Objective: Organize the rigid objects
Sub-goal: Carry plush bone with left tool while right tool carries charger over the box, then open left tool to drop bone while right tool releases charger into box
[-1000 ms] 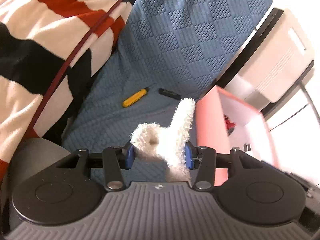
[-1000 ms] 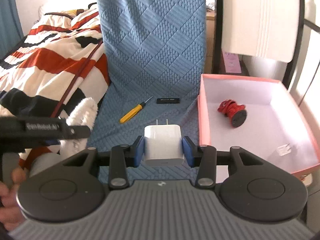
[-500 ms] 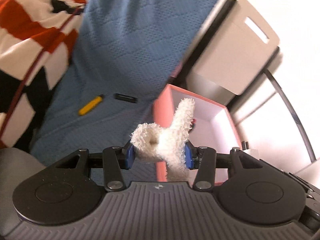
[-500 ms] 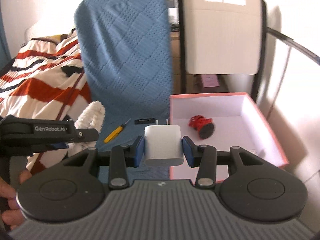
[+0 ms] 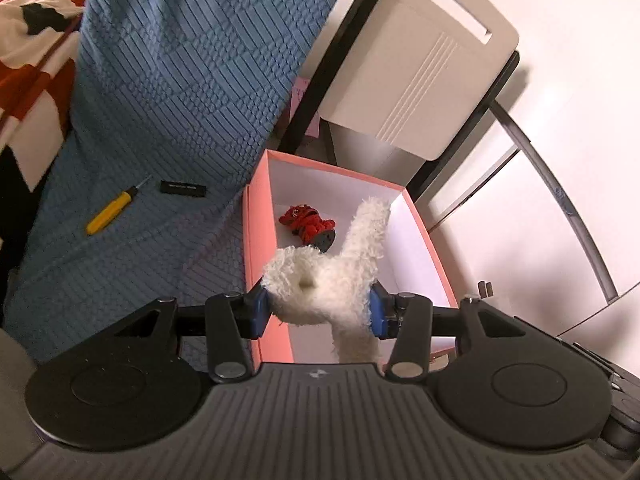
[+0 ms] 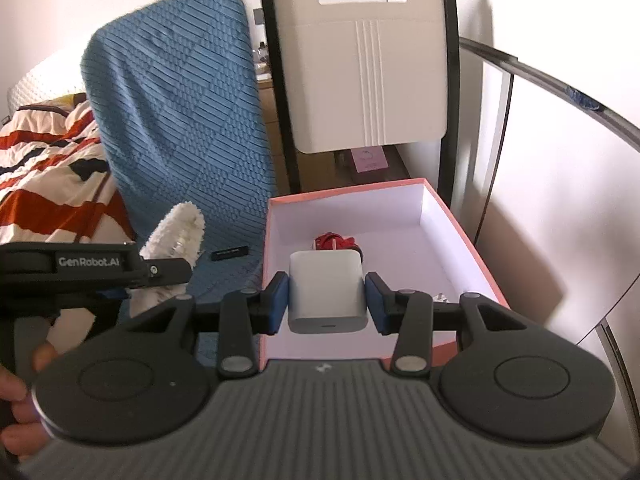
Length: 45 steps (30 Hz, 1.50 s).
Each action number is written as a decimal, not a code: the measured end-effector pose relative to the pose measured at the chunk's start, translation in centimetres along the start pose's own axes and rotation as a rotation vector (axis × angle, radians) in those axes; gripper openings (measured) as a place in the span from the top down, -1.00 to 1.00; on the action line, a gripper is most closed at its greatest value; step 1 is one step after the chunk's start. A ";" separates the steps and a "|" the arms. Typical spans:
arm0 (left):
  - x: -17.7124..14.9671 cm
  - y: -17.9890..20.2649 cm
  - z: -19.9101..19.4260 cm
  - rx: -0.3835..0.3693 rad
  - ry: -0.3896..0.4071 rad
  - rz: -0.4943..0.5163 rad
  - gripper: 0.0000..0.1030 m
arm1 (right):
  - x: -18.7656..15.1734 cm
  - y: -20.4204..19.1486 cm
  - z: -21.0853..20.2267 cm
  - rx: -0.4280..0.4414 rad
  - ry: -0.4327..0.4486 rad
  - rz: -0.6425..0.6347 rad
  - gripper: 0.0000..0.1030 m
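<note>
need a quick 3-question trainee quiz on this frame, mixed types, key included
1. True or false: the left gripper is shut on the white fluffy toy.
2. What does the right gripper hold? A) yellow screwdriver B) white charger C) black bar
3. Which item already lies in the pink box?

Key: 1 true. 2 B, the white charger. 3 the red toy.

Pink box (image 5: pixel 256 248) (white inside); blue quilted cover (image 5: pixel 192 80); yellow screwdriver (image 5: pixel 109 216).
</note>
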<state>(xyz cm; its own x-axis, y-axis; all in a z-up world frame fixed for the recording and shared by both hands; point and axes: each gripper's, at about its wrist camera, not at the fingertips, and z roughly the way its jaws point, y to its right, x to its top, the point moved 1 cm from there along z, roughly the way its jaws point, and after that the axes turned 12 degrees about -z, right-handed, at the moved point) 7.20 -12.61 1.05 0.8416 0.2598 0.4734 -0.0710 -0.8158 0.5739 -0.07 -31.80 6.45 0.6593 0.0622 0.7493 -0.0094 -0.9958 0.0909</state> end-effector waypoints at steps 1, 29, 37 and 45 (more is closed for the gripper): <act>0.1 0.2 0.6 0.007 -0.004 0.001 -0.03 | 0.1 0.4 0.5 0.003 -0.006 0.001 0.12; 1.6 2.8 20.0 0.224 -0.167 -0.048 -0.03 | -3.8 9.9 19.8 0.130 -0.325 0.053 0.12; 1.3 2.3 21.2 0.241 -0.186 -0.054 -0.04 | -4.4 10.3 21.3 0.140 -0.350 0.067 0.12; 1.5 2.7 20.0 0.258 -0.150 -0.047 -0.32 | -3.9 9.7 21.1 0.170 -0.344 0.042 0.00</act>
<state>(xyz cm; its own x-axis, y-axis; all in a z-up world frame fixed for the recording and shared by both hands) 18.98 -24.75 -10.06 0.9118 0.2370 0.3354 0.0923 -0.9140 0.3951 13.17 -43.13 -9.44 0.8748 0.0242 0.4839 0.0646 -0.9957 -0.0669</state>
